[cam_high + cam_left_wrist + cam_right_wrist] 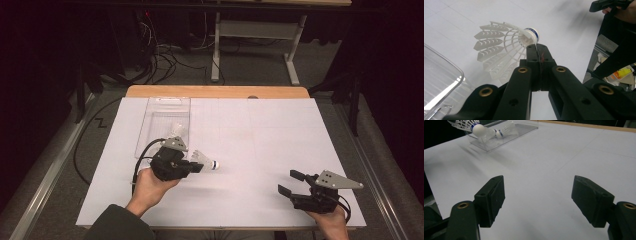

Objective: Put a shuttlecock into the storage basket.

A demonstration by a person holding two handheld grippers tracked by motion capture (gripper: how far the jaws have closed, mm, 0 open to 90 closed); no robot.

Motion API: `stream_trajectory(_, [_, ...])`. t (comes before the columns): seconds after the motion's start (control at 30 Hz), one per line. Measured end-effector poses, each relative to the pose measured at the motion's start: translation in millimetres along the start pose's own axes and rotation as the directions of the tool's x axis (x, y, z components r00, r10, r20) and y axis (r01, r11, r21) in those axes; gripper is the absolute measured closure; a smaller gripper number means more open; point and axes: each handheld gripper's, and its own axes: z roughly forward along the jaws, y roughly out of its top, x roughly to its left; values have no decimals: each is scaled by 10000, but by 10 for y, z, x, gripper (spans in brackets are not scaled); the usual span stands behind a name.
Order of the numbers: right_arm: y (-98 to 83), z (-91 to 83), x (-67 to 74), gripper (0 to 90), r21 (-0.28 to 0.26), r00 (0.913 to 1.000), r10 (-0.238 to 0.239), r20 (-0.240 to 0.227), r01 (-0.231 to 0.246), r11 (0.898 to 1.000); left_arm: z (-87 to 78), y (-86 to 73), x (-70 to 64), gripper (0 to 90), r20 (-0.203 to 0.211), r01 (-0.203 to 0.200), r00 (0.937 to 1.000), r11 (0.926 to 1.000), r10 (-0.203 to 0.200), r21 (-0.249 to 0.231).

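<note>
A shuttlecock [204,161] is being held by the left claw [192,165], whose jaws are being kept fully closed on a thin edge of the skirt just beside the cork. The shuttlecock is being carried just above the white tabletop [260,150], with its long axis lying roughly level, cork toward three o'clock in the high view and skirt back toward the claw. The clear plastic box [165,120] is lying at about eleven o'clock from the held shuttlecock, close by, so the left hand is judged far nearer to it than the right. A second shuttlecock [178,131] is already lying inside that box.

The right claw [292,182] is being held wide open and empty, well apart at four o'clock.

In the left gripper view the pinch itself is being shown: feather ribs [496,50] fanning away, cork [532,35] uppermost. The right gripper view is giving the box [506,132] side-on, with both corks [478,130] visible near its near end.
</note>
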Motion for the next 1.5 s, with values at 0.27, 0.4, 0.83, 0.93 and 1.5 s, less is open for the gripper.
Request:
stream_trajectory(0.27, [-8, -3, -2, 270, -45, 10000, 6, 55, -6, 10000, -60, 34, 31, 900, -138, 110, 9998, 9997, -113, -196])
stream_trajectory(0.4, [-10, -3, -6, 270, -66, 10000, -15, 52, 15, 10000, -106, 55, 44, 900, -237, 132, 9996, 9996, -137, -241])
stream_trajectory(0.83, [-11, -2, -10, 270, -81, 10000, -22, 39, 23, 10000, -187, 97, 125, 900, -467, 349, 9982, 9984, -370, -444])
stream_trajectory(0.93, [-11, -2, -13, 270, -94, 10000, -18, 45, 18, 10000, -218, 106, 146, 900, -563, 383, 9976, 9978, -413, -532])
stream_trajectory(1.5, [-11, -1, -20, 270, -86, 10000, -18, 27, 18, 10000, -360, 141, 336, 900, -1145, 817, 9892, 9930, -912, -852])
